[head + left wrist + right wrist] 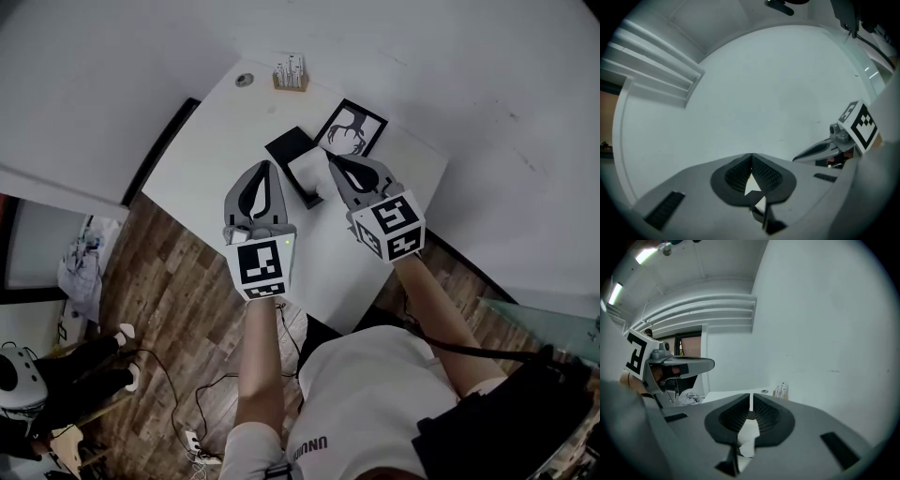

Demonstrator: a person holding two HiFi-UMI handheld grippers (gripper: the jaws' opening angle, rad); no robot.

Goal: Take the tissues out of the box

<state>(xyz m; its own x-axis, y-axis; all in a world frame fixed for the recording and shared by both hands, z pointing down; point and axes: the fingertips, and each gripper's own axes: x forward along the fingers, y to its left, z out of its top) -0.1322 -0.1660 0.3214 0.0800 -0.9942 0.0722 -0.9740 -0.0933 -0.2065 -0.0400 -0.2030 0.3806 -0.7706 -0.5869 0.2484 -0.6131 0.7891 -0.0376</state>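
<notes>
Table: we see a smooth white table (211,164) with straight edges, standing on a brown wood-plank floor (178,300).

Tissue box: a flat, black, rectangular tissue box (290,145) lies near the middle of the table. At its 4 o'clock, touching it, is a white rectangular block of tissues (307,169) with a thin black edge. We cannot tell whether that edge is part of the same box.

Left gripper: the grey, leaf-shaped left gripper (751,155) has its jaws pressed together at the tips, the ribbed black pads meeting. A white wedge shows in the hollow behind the tips; we cannot tell whether it is tissue or the table beyond. In the head view its tip is near the tissues, at their 9 o'clock.

Right gripper: the matching right gripper (750,397) also has its jaws pressed together. A white, ragged-edged patch sits in the hollow behind the tips, and we cannot say what it is. Its tip is close to the tissues, at their 2 o'clock.

Picture: a black-framed rectangular picture (349,129) of a dark branching shape lies flat at the box's 1 o'clock.

Far edge: a small pale wooden block (291,75) holds upright white sticks at the box's 12 o'clock. A round grey disc (244,80) lies at the block's 9 o'clock.
</notes>
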